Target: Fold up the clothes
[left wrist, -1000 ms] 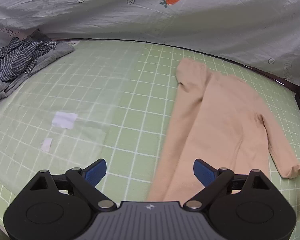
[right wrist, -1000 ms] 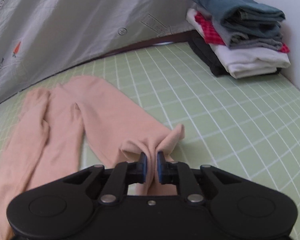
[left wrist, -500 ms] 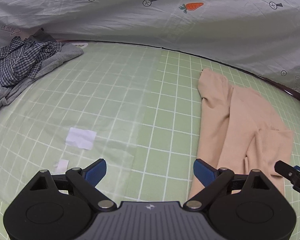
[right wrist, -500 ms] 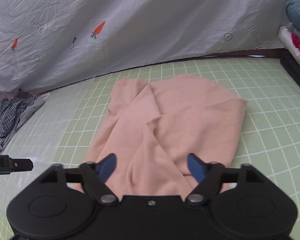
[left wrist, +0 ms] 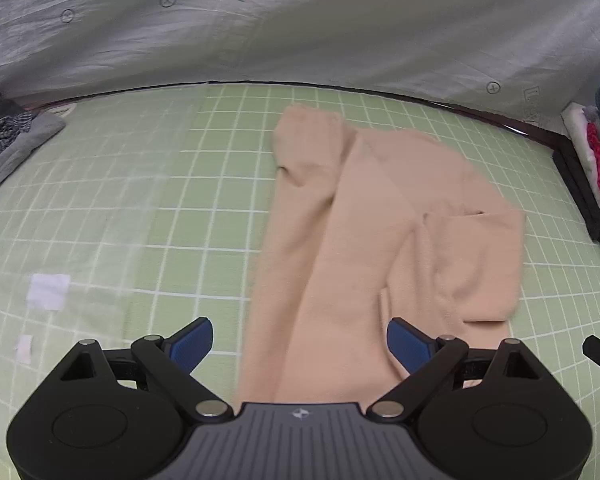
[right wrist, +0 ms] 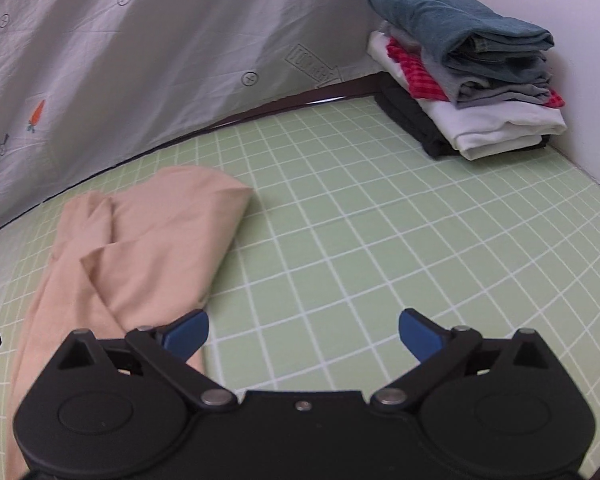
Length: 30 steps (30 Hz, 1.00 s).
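Centrally placed on green grid mat (left wrist: 204, 184): peach top (left wrist: 364, 240), lying flat, long axis running from near edge to far edge of mat. Both sleeves folded inward over body; right-hand sleeve doubled back as a rounded flap, left-hand sleeve laid as a long strip along the side. Fabric soft, thin, lightly creased; likely to slump if lifted by one corner only.

Directly ahead of left gripper (left wrist: 300, 342), near hem passing beneath and between its blue pads, jaws spread wide, nothing held. Off to the left of right gripper (right wrist: 303, 331), folded right edge of top (right wrist: 140, 248) just beside its left pad, jaws likewise spread wide and empty, bare mat between them. Left gripper therefore nearer and better centred on the hem; right gripper nearer the right-hand fold.

Judged state: sleeves in, length not yet halved; coming move presumably turns on taking the near hem and carrying it along the long axis toward the far collar end.

Farther out: stack of folded clothes (right wrist: 468, 76) at far right corner of mat; loose heap of checked and grey garments (left wrist: 8, 140) at far left; white patterned sheet (left wrist: 300, 20) hung behind.
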Each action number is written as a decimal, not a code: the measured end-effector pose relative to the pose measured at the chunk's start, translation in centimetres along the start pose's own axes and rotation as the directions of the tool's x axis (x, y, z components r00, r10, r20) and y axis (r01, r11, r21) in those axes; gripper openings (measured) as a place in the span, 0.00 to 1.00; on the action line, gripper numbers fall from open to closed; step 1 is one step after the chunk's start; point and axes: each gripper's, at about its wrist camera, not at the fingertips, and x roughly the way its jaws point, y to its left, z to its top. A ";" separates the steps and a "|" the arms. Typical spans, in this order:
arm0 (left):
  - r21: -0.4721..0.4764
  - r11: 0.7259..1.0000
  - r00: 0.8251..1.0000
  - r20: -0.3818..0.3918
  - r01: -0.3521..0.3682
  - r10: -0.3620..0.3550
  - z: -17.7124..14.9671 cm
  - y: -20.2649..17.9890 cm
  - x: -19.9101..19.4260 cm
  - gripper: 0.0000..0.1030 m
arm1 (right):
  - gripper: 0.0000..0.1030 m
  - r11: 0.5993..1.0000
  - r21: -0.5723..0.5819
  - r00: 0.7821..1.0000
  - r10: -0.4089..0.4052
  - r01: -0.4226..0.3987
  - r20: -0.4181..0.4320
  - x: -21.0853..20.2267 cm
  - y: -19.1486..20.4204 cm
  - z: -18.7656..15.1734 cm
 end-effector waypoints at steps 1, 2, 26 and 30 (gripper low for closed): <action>0.001 1.000 1.000 -0.004 0.009 -0.009 0.1 -0.8 0.3 0.91 | 1.00 1.000 0.003 1.000 -0.007 0.007 -0.007 0.5 -0.6 0.4; 0.001 1.000 1.000 -0.007 0.021 -0.021 0.2 -1.5 0.6 0.91 | 1.00 1.000 -0.004 1.000 -0.013 0.013 -0.010 0.9 -1.0 0.8; 0.033 0.965 0.965 0.016 0.260 -0.260 3.9 -2.6 2.4 0.07 | 1.00 0.981 -0.190 0.994 0.016 -0.037 -0.110 5.7 1.7 1.4; -0.002 0.956 0.952 0.091 0.292 -0.291 5.3 0.9 -0.6 0.06 | 1.00 0.983 -0.179 0.994 0.018 -0.037 -0.105 4.1 3.9 0.3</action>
